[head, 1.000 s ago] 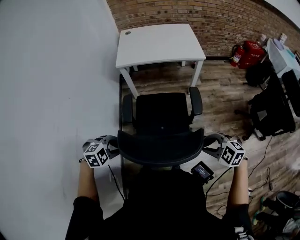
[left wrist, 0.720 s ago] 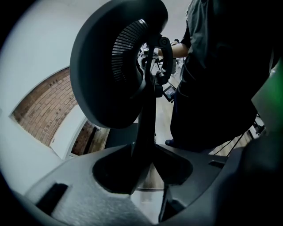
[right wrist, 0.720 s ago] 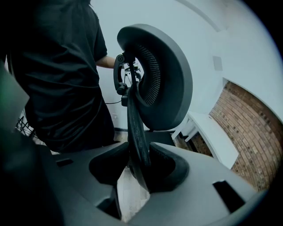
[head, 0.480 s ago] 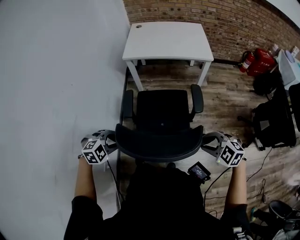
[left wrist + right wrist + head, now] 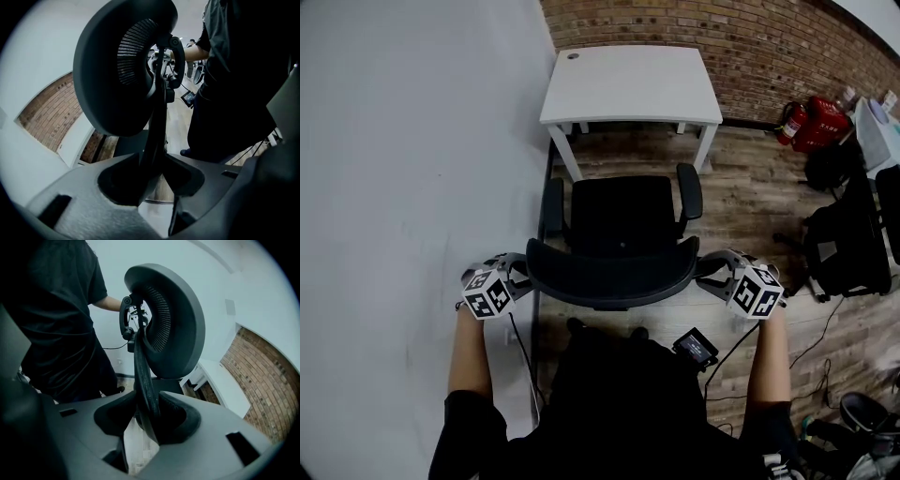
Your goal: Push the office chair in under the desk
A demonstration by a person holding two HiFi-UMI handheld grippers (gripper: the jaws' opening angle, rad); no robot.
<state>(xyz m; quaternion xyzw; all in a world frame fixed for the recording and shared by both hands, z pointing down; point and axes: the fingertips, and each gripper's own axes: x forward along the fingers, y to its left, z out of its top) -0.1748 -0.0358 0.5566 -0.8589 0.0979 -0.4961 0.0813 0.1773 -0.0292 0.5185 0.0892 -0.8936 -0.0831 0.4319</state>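
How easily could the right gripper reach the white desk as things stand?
Probably not at all for now. The right gripper grips the backrest at its edge, and the seat of the office chair stands between it and the white desk farther ahead.

Wood plank floor [image 5: 741, 202] is carrying the white desk [image 5: 628, 84], with the office chair [image 5: 619, 225] standing just in front of it. Red fire extinguishers [image 5: 814, 120] are sitting off right; loose cables [image 5: 821, 373] are trailing nearer.
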